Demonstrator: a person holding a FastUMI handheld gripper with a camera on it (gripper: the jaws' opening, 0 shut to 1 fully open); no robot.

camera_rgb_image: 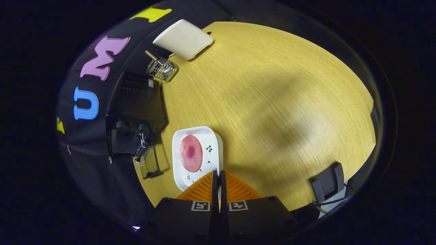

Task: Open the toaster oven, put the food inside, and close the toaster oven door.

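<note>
A white square plate [213,139] carries a round pink slice of food [190,153]. My gripper [219,175] is shut on the plate's near rim, and a thin strip of white rim shows between the orange fingers [204,189]. Just beyond the plate's far side stands the black toaster oven [136,98]. Its glass door [149,163] hangs open and a wire rack [141,149] shows at the mouth. Two knobs [143,127] sit beside the opening.
A small wire basket with a wooden handle [161,68] and a white flat board [184,39] lie farther along the wooden table [272,102], past the oven. A dark grey holder [327,185] sits at the table's edge off to the fingers' right.
</note>
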